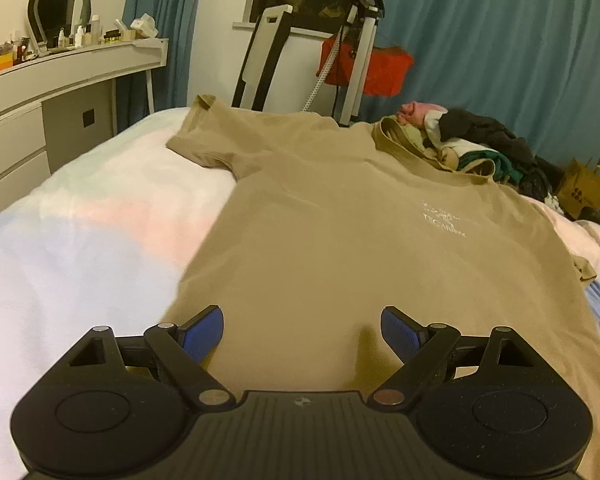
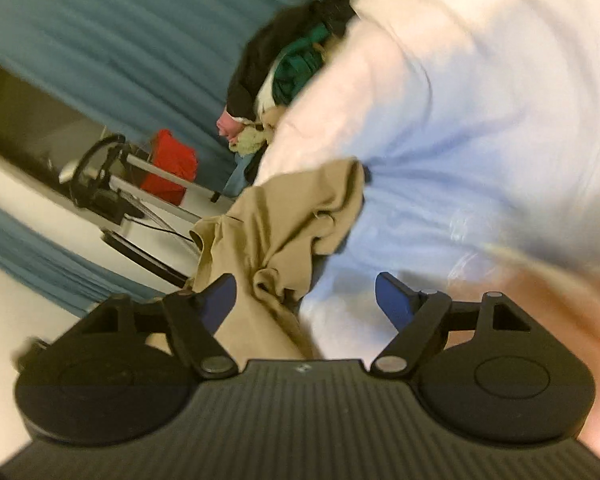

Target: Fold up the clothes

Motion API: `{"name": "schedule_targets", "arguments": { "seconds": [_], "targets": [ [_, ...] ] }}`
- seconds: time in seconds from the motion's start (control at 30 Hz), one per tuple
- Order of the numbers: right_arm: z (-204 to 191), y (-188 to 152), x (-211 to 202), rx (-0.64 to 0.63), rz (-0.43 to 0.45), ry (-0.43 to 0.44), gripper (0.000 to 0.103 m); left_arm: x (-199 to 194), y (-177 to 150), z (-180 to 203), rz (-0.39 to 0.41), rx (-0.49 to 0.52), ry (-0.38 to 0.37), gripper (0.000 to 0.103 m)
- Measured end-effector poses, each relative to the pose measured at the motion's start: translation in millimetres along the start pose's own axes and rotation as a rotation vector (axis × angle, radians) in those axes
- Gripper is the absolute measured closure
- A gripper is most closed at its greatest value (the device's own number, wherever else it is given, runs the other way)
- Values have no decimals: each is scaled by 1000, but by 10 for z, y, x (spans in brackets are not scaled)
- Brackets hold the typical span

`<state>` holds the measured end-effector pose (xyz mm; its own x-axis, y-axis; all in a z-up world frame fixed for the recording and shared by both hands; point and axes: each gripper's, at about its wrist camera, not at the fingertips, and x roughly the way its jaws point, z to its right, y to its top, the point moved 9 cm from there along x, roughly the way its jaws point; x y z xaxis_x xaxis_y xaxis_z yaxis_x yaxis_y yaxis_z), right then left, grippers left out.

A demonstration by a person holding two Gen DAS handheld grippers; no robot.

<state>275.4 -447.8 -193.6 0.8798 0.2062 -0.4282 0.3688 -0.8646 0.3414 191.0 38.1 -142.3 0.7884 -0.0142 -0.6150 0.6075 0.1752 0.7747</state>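
Observation:
A tan T-shirt (image 1: 340,216) with small white chest print lies spread face up on the white bed (image 1: 80,240), its left sleeve out flat toward the far left. My left gripper (image 1: 302,330) is open and empty, just above the shirt's near hem. In the tilted, blurred right wrist view, my right gripper (image 2: 305,300) is open and holds nothing; a bunched tan part of the shirt (image 2: 284,224) lies between and beyond its blue fingers (image 2: 394,300), on the bedsheet (image 2: 480,120).
A pile of mixed clothes (image 1: 468,144) sits at the bed's far right, beside the shirt's collar; it also shows in the right wrist view (image 2: 292,68). A white dresser (image 1: 40,96) stands left. A garment steamer stand (image 1: 356,40), red cloth and blue curtains are behind.

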Motion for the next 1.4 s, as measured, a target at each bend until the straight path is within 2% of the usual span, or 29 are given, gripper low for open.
{"name": "schedule_targets", "arguments": {
  "seconds": [0.1, 0.2, 0.27, 0.3, 0.33, 0.37, 0.4, 0.43, 0.57, 0.7, 0.77, 0.8, 0.9, 0.93, 0.97, 1.0, 1.03, 1.2, 1.4],
  "targets": [
    [135, 9, 314, 94, 14, 55, 25, 62, -48, 38, -3, 23, 3, 15],
    [-1, 123, 584, -28, 70, 40, 25, 82, -89, 72, -6, 45, 5, 13],
    [-79, 247, 783, -102, 110, 11, 35, 77, -98, 93, -3, 54, 2, 13],
    [-112, 309, 878, -120, 126, 7, 37, 72, -93, 100, 3, 56, -1, 13],
    [-146, 364, 970, -122, 130, 24, 47, 70, -85, 106, 9, 54, -5, 13],
    [-180, 411, 1057, -136, 129, 29, 72, 78, -79, 117, 11, 52, -15, 13],
    [-213, 445, 1134, -179, 118, 9, 86, 90, -74, 132, 12, 51, -26, 12],
    [-256, 485, 1201, -231, 112, -14, 92, 108, -60, 132, 15, 47, -25, 12],
    [-572, 861, 1228, -463, 182, -77, 94, 191, 10, 102, 38, 23, 10, 12],
    [-609, 1477, 1268, -525, 243, -203, 95, 264, 61, 74, 57, 27, 40, 12],
    [-541, 1699, 1298, -592, 280, -305, 92, 313, 59, 76, 46, 31, 43, 12],
    [-474, 1766, 1294, -582, 276, -327, 92, 320, 62, 79, 46, 34, 43, 12],
    [-293, 1842, 1216, -458, 255, -316, 87, 309, 80, 90, 51, 43, 44, 12],
    [-260, 1802, 1162, -450, 248, -321, 75, 303, 86, 92, 52, 41, 41, 12],
    [-258, 1733, 1106, -470, 238, -334, 50, 295, 93, 93, 51, 37, 36, 12],
    [-274, 1658, 1034, -506, 232, -342, 37, 283, 98, 97, 51, 35, 32, 12],
    [-305, 1567, 941, -538, 227, -342, 18, 268, 102, 102, 52, 35, 30, 12],
    [-628, 917, 240, -638, 199, -246, 18, 156, 69, 183, 46, 57, -5, 12],
    [-941, -8, -956, -464, 174, -101, 18, -152, -45, 413, 50, 170, -69, 12]
  ]
}}
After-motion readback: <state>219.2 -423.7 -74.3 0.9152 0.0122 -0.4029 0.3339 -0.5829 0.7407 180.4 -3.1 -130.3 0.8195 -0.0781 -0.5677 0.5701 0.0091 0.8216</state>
